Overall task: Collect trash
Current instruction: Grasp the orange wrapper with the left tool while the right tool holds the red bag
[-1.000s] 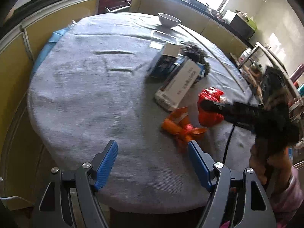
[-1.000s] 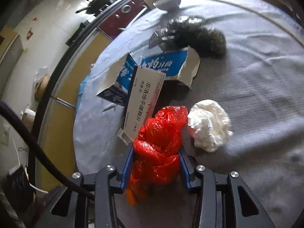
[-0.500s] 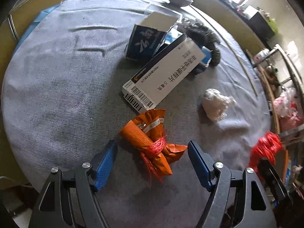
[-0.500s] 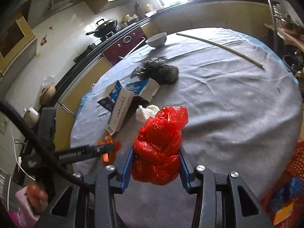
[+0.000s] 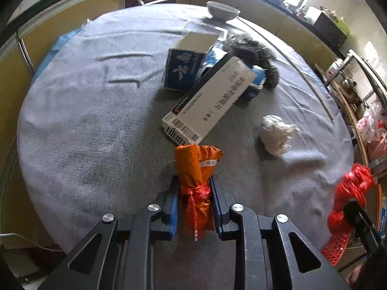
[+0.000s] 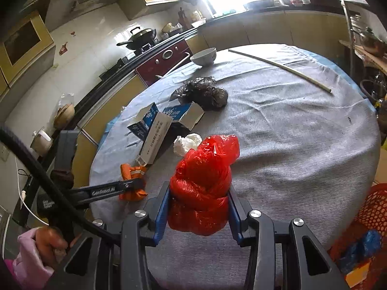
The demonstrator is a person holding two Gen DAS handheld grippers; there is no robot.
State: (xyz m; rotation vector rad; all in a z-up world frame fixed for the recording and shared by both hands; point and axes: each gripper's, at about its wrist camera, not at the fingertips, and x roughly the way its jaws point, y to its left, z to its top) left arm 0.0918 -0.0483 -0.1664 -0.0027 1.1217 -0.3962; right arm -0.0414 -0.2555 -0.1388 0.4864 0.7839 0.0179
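My left gripper (image 5: 194,195) is shut on an orange wrapper tied with red string (image 5: 196,166) near the table's front edge; it also shows in the right wrist view (image 6: 131,181). My right gripper (image 6: 198,203) is shut on a crumpled red plastic bag (image 6: 203,176) and holds it above the table's right edge; the bag also shows in the left wrist view (image 5: 350,188). A white crumpled paper ball (image 5: 275,133) lies on the cloth. A long white carton (image 5: 210,101), blue boxes (image 5: 183,67) and a black crumpled bag (image 5: 256,53) lie behind it.
The round table has a grey cloth (image 5: 84,120). A white bowl (image 5: 222,10) stands at the far edge, with a long thin stick (image 6: 278,66) beside it. A red mesh basket (image 6: 372,210) holding rubbish stands below the table's right side. Kitchen counters ring the table.
My left gripper has come in over the orange wrapper and shut on it. My right gripper has lifted the red bag off the table and drawn back to the right.
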